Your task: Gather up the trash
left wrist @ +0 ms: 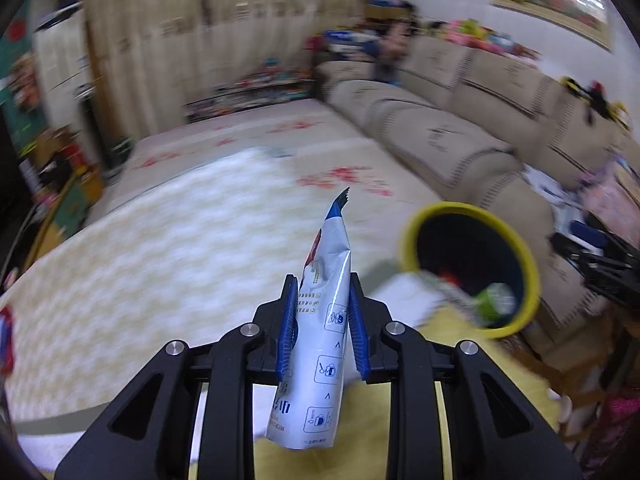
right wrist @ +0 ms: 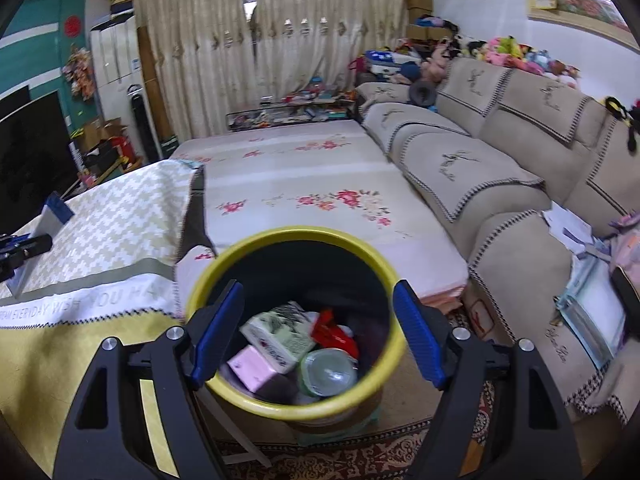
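My left gripper (left wrist: 323,300) is shut on a white and blue snack wrapper (left wrist: 324,320), which stands up between the blue pads above the table. The yellow-rimmed trash bin (left wrist: 528,276) is ahead to the right of it. In the right wrist view the bin (right wrist: 294,406) sits right under my right gripper (right wrist: 316,316), which is open and empty over its mouth. Inside lie a green-white carton (right wrist: 280,336), a pink box (right wrist: 252,368), a red wrapper (right wrist: 334,334) and a clear cup (right wrist: 328,372). The left gripper with the wrapper (right wrist: 54,210) shows at the far left.
A table with a yellow and white chevron cloth (right wrist: 100,232) is on the left. A flowered mat (right wrist: 304,176) lies ahead. A beige sofa (right wrist: 500,168) runs along the right, with papers and bags (right wrist: 592,280) on it. A patterned rug (right wrist: 360,456) is under the bin.
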The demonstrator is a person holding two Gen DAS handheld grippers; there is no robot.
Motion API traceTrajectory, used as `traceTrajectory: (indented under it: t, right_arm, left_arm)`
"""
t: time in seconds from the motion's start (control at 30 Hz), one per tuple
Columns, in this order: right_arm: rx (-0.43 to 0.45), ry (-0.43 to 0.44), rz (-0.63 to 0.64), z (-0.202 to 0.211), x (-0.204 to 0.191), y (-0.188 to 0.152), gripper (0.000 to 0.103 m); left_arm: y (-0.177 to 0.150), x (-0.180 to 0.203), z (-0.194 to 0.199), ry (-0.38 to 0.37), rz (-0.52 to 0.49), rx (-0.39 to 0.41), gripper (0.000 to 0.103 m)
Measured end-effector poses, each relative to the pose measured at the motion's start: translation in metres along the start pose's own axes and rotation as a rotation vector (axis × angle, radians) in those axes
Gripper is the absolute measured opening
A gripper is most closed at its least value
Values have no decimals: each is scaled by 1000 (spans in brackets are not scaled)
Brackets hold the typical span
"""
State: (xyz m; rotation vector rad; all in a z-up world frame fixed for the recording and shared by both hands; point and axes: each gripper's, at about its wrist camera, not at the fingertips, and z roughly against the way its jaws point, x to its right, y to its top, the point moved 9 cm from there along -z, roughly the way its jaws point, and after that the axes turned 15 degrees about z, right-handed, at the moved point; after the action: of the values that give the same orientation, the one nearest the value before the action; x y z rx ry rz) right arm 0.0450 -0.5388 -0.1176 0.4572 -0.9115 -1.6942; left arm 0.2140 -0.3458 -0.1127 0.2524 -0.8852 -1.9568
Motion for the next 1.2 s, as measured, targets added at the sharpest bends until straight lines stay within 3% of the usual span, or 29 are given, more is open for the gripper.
traceTrajectory:
  t: [0.2,0.43,0.57,0.73,0.83,1.0,1.2]
  right_arm:
    - [7,-14,-50,8,25,-15,75]
    - [3,-6,-89,11,37,-27,77]
    - [13,3,-102,16,35,-25,77]
    - [23,-1,-65,26,25,-21,79]
    - [28,27,-30,32,10,-17,83]
    - [53,118,56,47,-40,-9,86]
    - [114,200,132,73,-89,10,94]
  left_arm:
    - [-11,103,-33,-117,-101,-71,25]
    - [-9,161,-76,-125,-134,-122,30]
    - [4,170,-100,-96,-129,-102,65]
    - [10,150,-79,-103,-63,-81,76]
    - [13,120,-36,-87,-18,-1,87]
    - [0,43,51,8,103,130,98]
    - [-38,-52,156,202,195,283,98]
